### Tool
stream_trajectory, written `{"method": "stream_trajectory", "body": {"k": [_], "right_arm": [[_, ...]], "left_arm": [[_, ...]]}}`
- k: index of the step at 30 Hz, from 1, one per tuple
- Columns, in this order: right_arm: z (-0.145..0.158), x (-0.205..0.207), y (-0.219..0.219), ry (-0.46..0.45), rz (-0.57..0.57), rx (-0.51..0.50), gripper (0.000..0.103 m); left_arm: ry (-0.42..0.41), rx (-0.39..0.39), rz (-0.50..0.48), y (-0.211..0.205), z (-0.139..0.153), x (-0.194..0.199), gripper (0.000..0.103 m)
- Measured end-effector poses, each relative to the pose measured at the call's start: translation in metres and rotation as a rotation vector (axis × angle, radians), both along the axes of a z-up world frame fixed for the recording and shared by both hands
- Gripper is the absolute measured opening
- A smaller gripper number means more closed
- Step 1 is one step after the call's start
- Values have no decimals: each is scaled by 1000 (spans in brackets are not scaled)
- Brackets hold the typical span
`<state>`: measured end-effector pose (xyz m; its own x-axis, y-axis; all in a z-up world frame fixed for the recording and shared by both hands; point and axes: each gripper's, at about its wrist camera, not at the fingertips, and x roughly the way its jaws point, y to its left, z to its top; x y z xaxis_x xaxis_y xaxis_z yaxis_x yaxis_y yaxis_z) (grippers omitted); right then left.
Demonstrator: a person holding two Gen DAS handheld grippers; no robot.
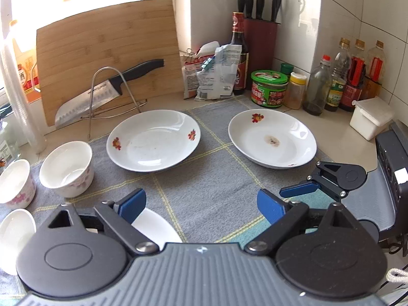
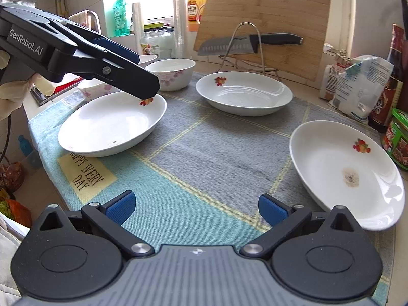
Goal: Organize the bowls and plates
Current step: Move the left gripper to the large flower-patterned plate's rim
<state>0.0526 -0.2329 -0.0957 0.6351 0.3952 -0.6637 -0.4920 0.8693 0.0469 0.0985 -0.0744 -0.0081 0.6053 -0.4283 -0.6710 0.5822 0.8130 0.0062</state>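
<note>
Three white fruit-print ceramic plates: stained plate [image 2: 349, 173] at two o'clock, clean plate [image 2: 244, 94] at twelve, nearest plate [image 2: 109, 127] at ten under my left gripper [image 1: 201, 204]. Both grippers' jaws apart, empty. Glossy rims could slip; floral bowls [image 1: 66, 168] crowd nearby.

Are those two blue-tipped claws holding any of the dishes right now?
No. The left gripper and the right gripper are both open with nothing between their fingers; the left one hovers over the near plate.
</note>
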Motion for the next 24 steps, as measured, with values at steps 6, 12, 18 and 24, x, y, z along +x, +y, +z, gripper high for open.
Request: {"method": "stream_trajectory", "body": {"k": [6, 12, 18, 24], "right_arm": [[-5, 2, 31, 14, 39, -5, 103], [-10, 1, 67, 31, 21, -10, 103], [-15, 0, 107, 29, 0, -28, 103], [-18, 4, 134, 25, -17, -51, 103]], "left_arm": [[-13, 8, 53, 37, -1, -2, 94], [-26, 5, 54, 82, 4, 10, 94], [12, -2, 43, 118, -1, 26, 96], [52, 4, 16, 139, -10, 38, 96]]}}
